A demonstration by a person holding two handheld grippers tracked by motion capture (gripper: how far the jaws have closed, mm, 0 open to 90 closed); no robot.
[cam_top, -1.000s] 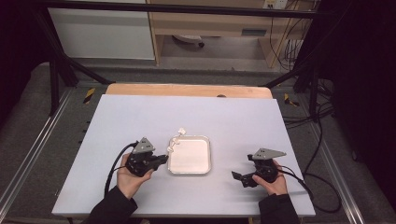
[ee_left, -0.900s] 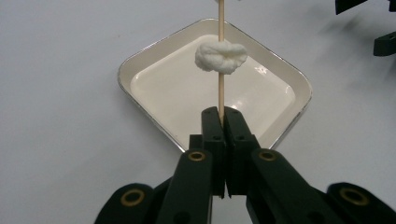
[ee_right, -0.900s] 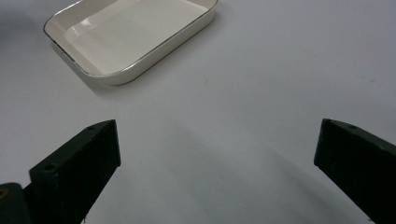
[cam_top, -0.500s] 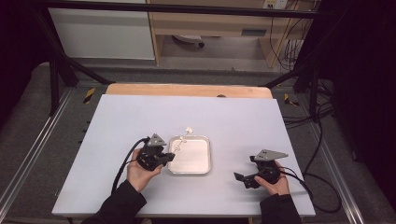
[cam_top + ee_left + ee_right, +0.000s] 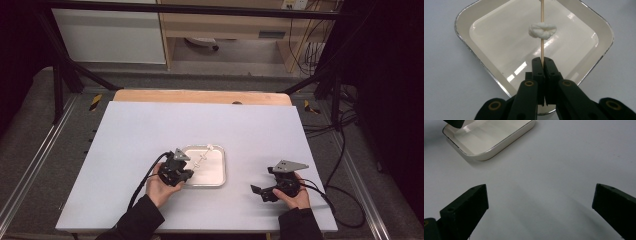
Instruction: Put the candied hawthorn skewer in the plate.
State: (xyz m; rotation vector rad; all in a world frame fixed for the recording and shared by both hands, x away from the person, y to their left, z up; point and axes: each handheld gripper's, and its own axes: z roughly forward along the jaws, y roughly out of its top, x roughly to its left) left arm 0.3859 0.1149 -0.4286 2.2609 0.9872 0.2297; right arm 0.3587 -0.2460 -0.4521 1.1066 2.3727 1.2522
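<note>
Now the left claw (image 5: 542,62) pinches the skewer (image 5: 542,37), which juts ahead over the tray (image 5: 486,37).

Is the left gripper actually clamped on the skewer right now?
Touching. In the left gripper view the left gripper has its jaws shut on the wooden skewer, which rises from between them over the tray.

No readable text, label, brand or number shows anywhere.
</note>
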